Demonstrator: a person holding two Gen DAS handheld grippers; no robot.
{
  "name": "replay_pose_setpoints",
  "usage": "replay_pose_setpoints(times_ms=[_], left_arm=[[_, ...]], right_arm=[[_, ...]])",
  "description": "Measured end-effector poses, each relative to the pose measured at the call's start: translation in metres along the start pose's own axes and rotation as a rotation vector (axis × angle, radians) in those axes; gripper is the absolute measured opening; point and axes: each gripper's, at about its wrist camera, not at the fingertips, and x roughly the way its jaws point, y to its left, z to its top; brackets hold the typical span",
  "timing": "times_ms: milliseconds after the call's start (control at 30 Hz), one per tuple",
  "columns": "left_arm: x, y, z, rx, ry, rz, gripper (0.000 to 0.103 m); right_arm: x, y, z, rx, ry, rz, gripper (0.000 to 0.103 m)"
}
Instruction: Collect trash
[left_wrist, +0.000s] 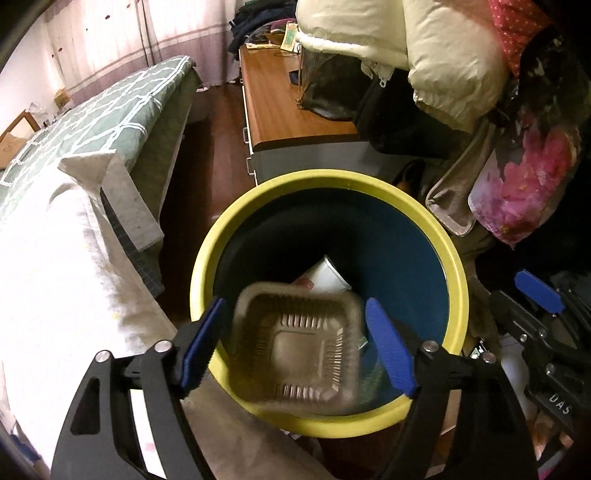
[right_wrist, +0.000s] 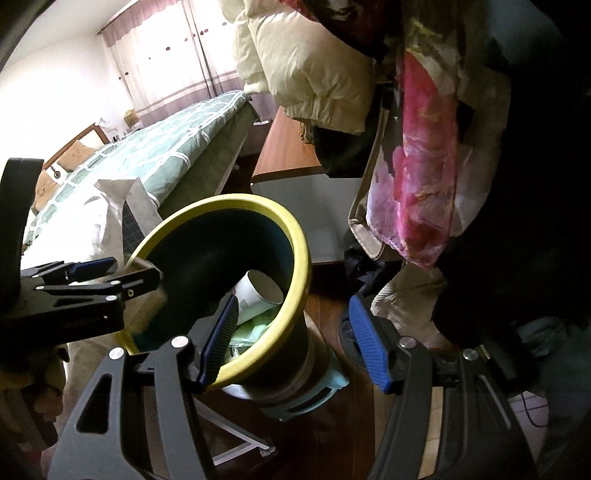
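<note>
We have the clear, ribbed, square plastic food tray over the mouth of the round waste bin with the yellow rim and dark blue inside, so this piece of rubbish is all but delivered. The tray sits between the blue pads of the left gripper, blurred in the left wrist view; there is a gap between the tray and the pad on the right side, while on the other side we cannot tell whether the pad touches it. We judge that the jaws stand well apart and no longer clamp the tray, which looks to be dropping or about to drop into the bin. Already lying in the bin are a white paper cup on its side and some pale green crumpled wrapping, so earlier items appear to be collected. The right gripper hangs beside the bin with its jaws part open and nothing held between them; the bin's yellow rim passes just behind its left pad, and we cannot say whether they touch. What is left, as far as we can judge: let the tray settle inside, then look for more rubbish. None shows plainly on the bed with the green checked cover or the wooden-topped bench, though both views are cluttered with hanging clothes.
</note>
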Motion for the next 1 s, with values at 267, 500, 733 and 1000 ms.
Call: replay_pose_setpoints(times_ms=[267,500,733,1000], left_arm=[[-0.075,0.014,-0.025,-0.027,-0.155,0.038,0.091],[-0.169,0.05,-0.099,-0.12,-0.307,0.109,0.095],[-0.233,0.116,-0.2,-0.311,-0.334,0.264,0.095],[-0.299,0.199,-0.311,-0.605,-0.378,0.476,0.095]], right_arm=[[-0.004,0.014,-0.001,-0.02,-0.001,0.024,0.06],[-0.01,0.055,-0.006,-0.08,-0.006,0.101,0.059],[-0.022,0.136,-0.02,-0.219,0.009,0.23,0.059],[-0.056,0.253,-0.055,-0.438,0.006,0.439,0.059]])
